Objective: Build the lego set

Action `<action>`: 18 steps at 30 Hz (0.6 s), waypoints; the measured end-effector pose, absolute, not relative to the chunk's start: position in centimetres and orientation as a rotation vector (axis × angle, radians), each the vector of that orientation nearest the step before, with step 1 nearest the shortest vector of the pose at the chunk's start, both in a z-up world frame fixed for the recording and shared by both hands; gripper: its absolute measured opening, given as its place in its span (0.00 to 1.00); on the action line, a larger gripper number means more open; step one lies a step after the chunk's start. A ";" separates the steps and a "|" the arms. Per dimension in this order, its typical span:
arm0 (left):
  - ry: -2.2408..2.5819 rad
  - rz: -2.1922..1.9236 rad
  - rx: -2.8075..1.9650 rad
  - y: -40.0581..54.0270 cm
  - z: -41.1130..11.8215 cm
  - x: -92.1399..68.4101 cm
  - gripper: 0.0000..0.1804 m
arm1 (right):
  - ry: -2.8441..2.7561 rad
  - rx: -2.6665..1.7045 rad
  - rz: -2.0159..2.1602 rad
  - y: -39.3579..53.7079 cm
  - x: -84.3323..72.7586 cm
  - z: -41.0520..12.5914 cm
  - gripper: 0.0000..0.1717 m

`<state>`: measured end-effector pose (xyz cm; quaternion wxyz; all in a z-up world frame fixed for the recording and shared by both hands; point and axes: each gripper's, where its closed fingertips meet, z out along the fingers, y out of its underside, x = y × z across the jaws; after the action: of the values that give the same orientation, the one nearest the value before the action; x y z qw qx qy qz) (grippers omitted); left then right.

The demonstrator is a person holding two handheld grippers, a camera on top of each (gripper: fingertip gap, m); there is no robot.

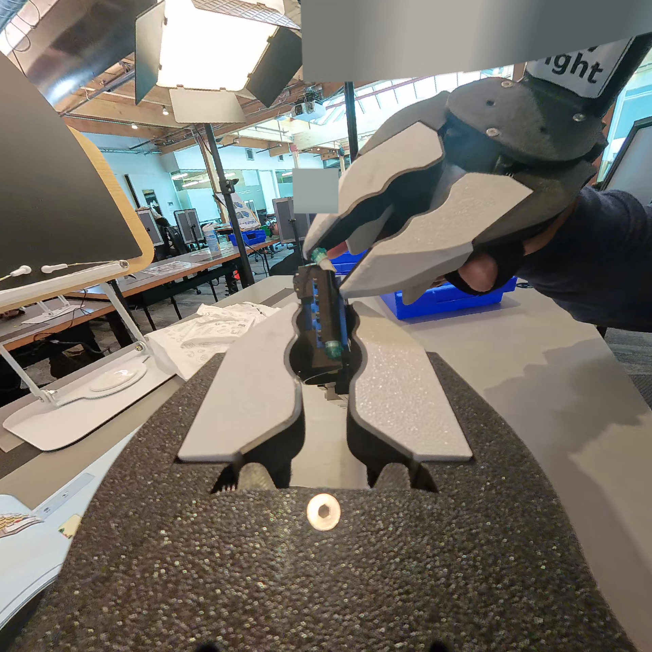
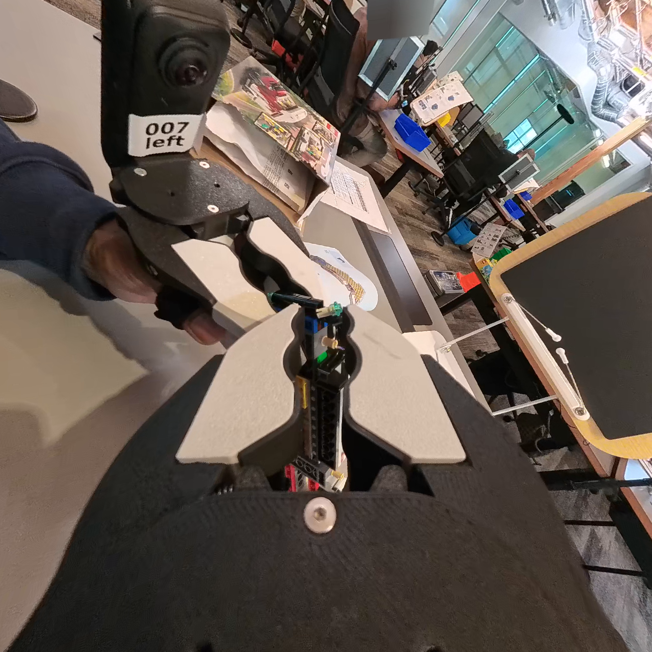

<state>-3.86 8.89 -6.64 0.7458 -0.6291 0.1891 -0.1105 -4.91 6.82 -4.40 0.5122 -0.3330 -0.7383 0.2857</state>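
Two tongs meet over one toy brick model. It is long and thin, made of black, brown and blue bricks, with small see-through green round bits on it. The left tongs pinch the model between their two grey fingers, and it sticks up past the tips. The right tongs come in from the upper right in the left view, and they also squeeze a brick build between their fingers; this one runs back deep into the jaws. At the tips of the right tongs sits a little white peg with a green end, close to the top of the model held by the left tongs. If both tongs hold one joined thing or two parts, I cannot tell. A gloved hand holds the right tongs. Below is a pale grey worktop. On it lie white printed paper sheets, a blue bin and a white stand holding a dark board. A colourful booklet lies there too. Behind is a big room with long tables, chairs and a bright lamp on a pole.
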 end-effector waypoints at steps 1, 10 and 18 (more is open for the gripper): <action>0.416 -0.246 -1.377 8.9 -6.6 -3.8 0.12 | -1.779 -0.800 0.690 6.8 -4.9 -4.4 0.11; 0.426 -0.276 -1.384 8.8 -6.8 -3.5 0.12 | -1.803 -0.793 0.714 6.9 -4.5 -4.4 0.11; 0.426 -0.281 -1.388 8.8 -6.8 -3.6 0.12 | -1.812 -0.790 0.727 6.9 -4.5 -4.5 0.10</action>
<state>-3.62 8.83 -6.83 0.7388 -0.6325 0.1942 -0.1282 -4.49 6.92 -4.46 0.4950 -0.3259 -0.7475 0.2999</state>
